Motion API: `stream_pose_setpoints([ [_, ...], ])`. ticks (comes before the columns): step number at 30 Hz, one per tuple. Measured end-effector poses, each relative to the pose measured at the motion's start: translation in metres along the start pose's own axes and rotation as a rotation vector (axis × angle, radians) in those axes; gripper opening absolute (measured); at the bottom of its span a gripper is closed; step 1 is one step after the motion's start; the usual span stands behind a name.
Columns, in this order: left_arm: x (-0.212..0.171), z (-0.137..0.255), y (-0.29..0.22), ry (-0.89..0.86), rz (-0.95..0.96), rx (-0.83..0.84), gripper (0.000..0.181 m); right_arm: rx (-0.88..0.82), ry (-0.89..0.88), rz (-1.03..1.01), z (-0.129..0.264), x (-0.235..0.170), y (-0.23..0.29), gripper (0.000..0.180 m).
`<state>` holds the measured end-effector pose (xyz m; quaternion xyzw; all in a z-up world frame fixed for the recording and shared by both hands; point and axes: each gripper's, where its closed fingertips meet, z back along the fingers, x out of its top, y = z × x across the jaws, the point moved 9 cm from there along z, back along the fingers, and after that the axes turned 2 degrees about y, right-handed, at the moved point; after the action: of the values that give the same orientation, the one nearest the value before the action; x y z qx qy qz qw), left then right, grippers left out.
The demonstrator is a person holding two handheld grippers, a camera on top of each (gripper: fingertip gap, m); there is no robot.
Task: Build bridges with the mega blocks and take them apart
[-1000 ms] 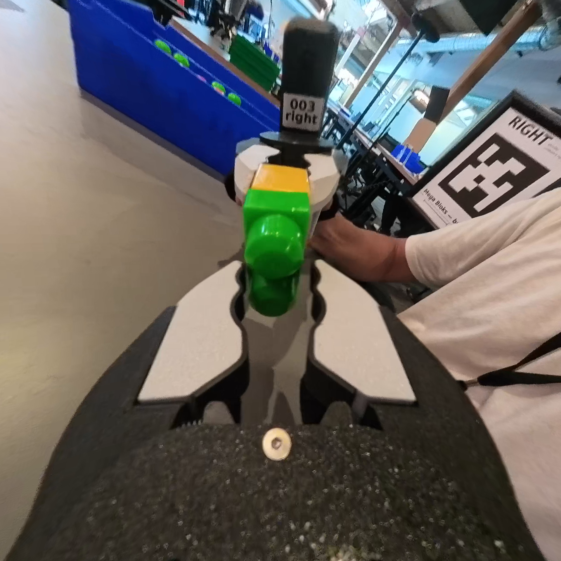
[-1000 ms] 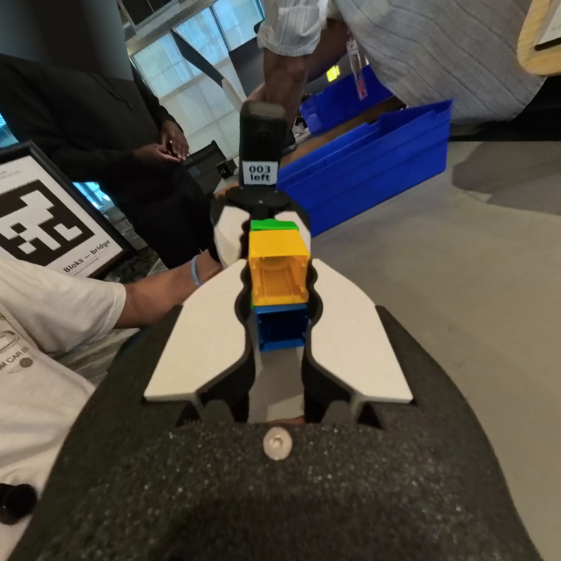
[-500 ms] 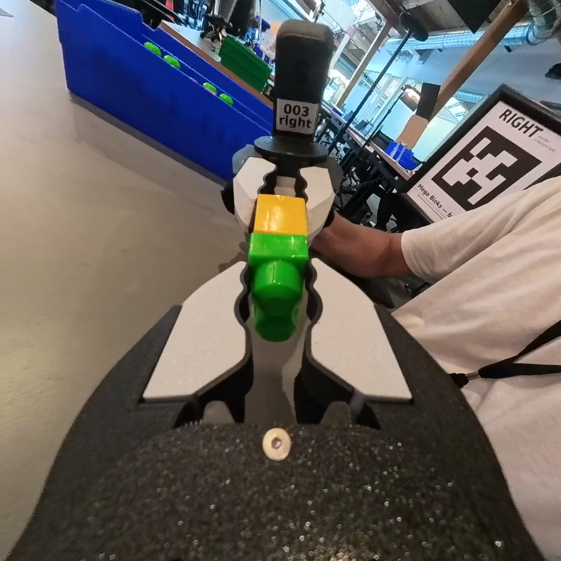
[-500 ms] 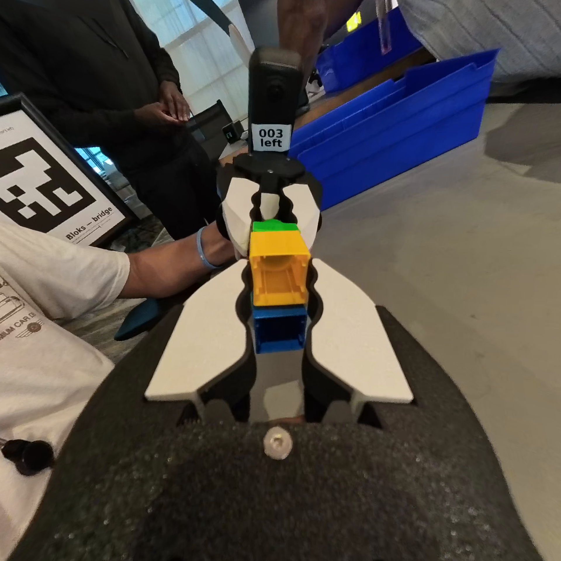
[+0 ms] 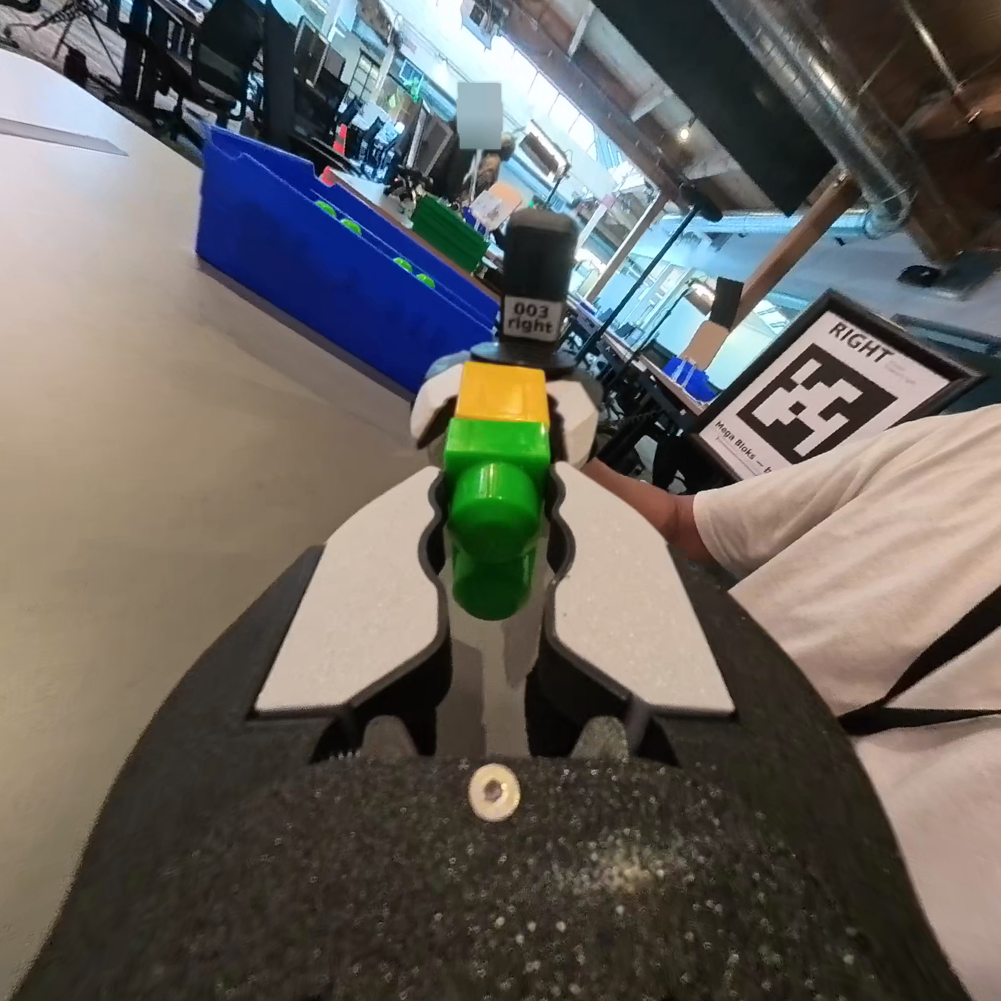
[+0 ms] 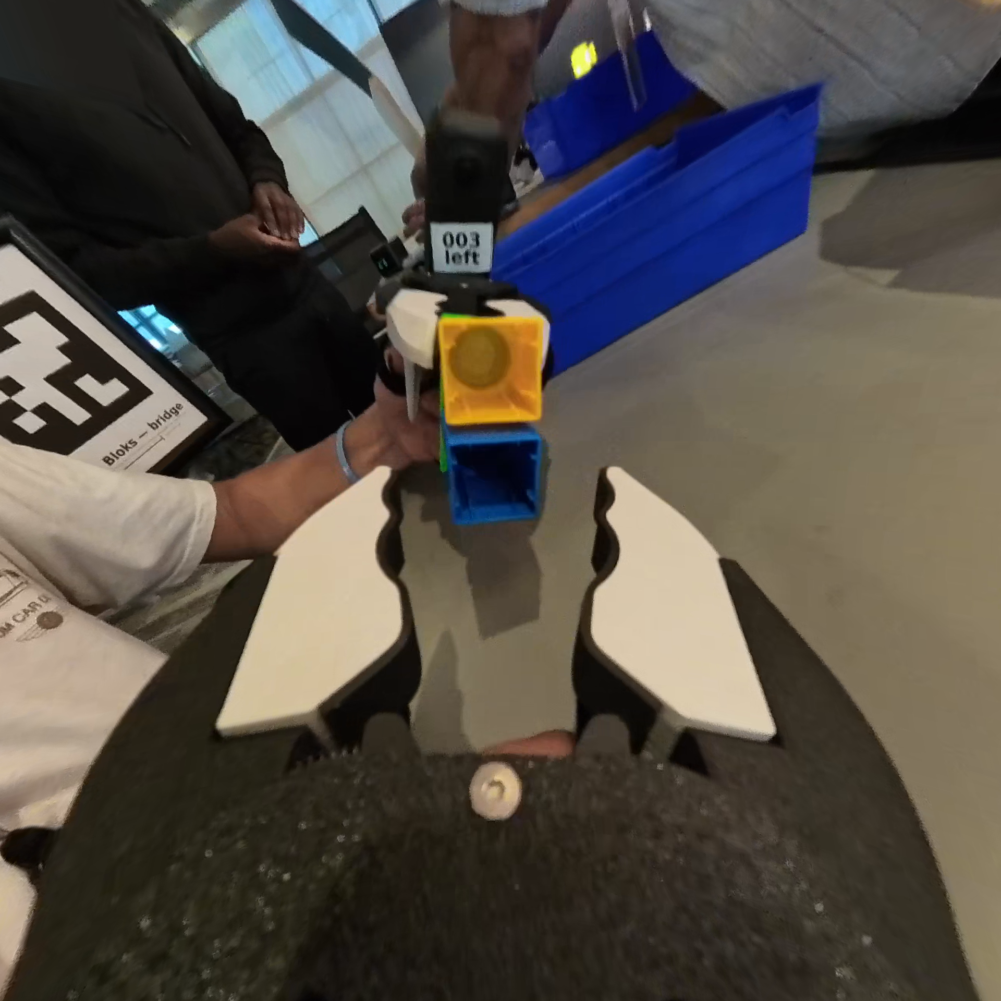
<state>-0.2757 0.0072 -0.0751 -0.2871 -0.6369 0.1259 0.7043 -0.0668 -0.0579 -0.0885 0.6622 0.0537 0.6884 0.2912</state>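
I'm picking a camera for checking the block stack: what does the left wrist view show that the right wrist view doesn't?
Only the left wrist view shows the green block stud-on, gripped in the left claw, and the green pieces inside the blue bin.

Only the right wrist view shows the blue block, the hollow undersides of it and the yellow block, and the right claw open, clear of the stack.

Both show the yellow block, the blue bin, the grey table and a framed marker sign.

An open-plan lab workspace: exposed ceiling ducts (image 5: pixel 845 135), rows of desks (image 5: pixel 639 346), blue parts bins (image 5: pixel 325 271), and a framed marker sign (image 5: pixel 823 401).
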Motion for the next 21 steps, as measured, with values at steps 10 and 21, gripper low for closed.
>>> stream_pose_setpoints([
  [10,-0.006,-0.010,-0.002,0.038,0.012,0.005,0.036,0.013,0.037,0.032,-0.008,-0.003,0.004,0.035],
  [21,-0.016,-0.024,-0.005,0.151,-0.033,0.027,0.034,0.047,-0.010,-0.019,-0.001,0.000,0.002,0.035],
])
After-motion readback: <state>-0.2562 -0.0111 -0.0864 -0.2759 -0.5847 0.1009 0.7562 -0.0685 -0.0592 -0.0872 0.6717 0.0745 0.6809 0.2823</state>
